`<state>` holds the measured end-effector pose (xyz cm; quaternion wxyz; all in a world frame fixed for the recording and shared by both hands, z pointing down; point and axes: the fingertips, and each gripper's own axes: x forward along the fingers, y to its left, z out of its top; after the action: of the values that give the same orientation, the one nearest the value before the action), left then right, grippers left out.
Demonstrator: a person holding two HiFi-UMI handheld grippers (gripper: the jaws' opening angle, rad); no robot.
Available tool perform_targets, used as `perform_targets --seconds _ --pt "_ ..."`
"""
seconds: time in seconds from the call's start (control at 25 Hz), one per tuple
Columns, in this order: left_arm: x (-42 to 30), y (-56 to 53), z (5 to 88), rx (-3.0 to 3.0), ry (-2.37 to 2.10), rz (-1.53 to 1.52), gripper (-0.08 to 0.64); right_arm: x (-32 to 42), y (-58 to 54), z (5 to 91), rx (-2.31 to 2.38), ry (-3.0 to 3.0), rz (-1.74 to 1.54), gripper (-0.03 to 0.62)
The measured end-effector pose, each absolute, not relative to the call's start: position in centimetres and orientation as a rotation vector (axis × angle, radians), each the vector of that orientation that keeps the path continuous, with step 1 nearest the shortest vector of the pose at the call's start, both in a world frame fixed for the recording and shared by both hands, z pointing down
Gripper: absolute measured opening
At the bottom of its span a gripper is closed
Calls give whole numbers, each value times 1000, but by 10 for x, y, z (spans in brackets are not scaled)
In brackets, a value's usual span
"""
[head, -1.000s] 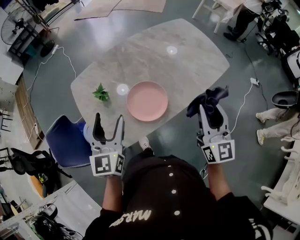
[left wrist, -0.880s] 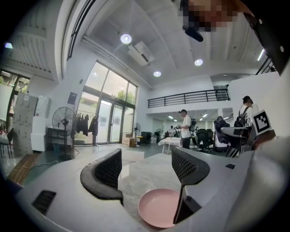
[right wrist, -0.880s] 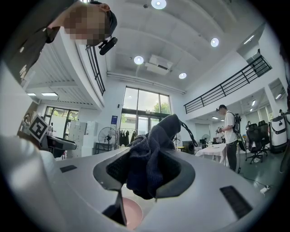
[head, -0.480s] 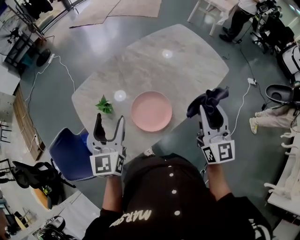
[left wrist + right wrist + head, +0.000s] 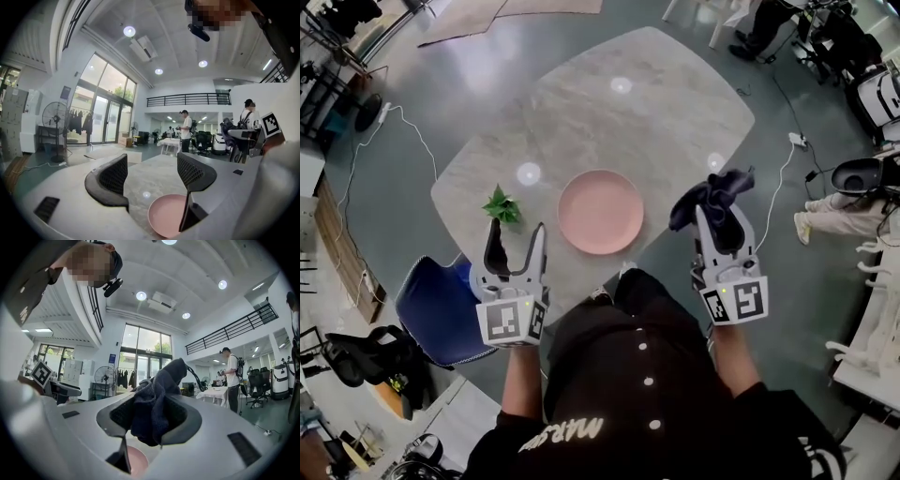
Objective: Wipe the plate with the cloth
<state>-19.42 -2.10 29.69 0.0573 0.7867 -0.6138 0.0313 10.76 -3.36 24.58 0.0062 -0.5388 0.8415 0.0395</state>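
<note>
A pink plate [image 5: 600, 211] lies empty on the grey stone table [image 5: 609, 122], near its front edge. The plate [image 5: 166, 215] also shows low between the left jaws. My left gripper [image 5: 516, 242] hovers in front of the table, left of the plate, open and empty. My right gripper [image 5: 712, 217] is held off the table's right front edge, right of the plate, shut on a dark blue cloth [image 5: 711, 199]. The cloth [image 5: 154, 401] bunches up between the right jaws, with a bit of plate [image 5: 137, 461] below it.
A small green plant ornament [image 5: 501, 204] sits on the table left of the plate. A blue chair [image 5: 441, 309] stands at the table's near left. Cables and a power strip [image 5: 795, 141] lie on the floor right. People stand at tables in the background.
The table and plate have shifted a little in the head view as the head moved. Both grippers keep their pose, the cloth still held.
</note>
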Motion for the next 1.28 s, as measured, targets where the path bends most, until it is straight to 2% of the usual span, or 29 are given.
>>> perform_targets --seconds 0.8,1.28 --pt "-181 -70 325 2299 -1892 237 322 93 -110 278 -1567 2780 -1 140" --pt "-182 -83 396 2165 -1791 430 291 62 -131 328 -1469 2940 -21 140"
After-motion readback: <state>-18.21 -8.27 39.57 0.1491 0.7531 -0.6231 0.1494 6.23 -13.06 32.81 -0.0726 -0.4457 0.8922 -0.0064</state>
